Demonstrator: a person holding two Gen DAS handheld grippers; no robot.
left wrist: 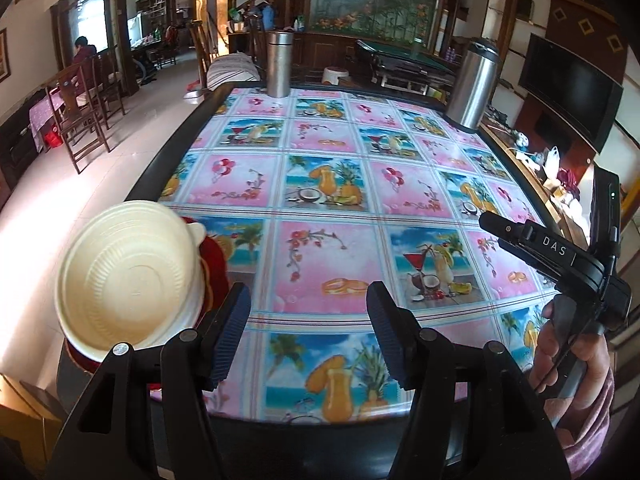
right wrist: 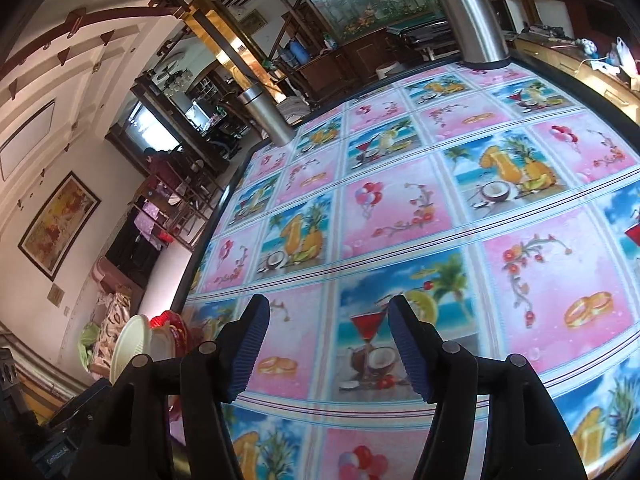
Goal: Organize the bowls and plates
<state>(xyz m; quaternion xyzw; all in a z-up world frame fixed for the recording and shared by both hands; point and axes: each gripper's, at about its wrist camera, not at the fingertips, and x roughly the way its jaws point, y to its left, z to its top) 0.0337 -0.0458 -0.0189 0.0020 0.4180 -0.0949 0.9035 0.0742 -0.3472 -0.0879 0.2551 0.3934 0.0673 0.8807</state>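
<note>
Hovering over the table (left wrist: 320, 208), we kept both grippers spread wide and empty: the left gripper (left wrist: 308, 320) just beside the bowls (left wrist: 132, 276), the right gripper (right wrist: 328, 332) well apart. That cream stack sat over red plates (left wrist: 214, 264) at the near-left edge, and a careless nudge could have tipped everything floorward.

Most of the counter (left wrist: 320, 216) is wide open, lots of room to pass across the middle. Only obstacles: two steel flasks at the far edge, one left (left wrist: 279, 65) and one right (left wrist: 474, 84), plus the stacked bowls (left wrist: 128, 276) at the near-left corner.
</note>
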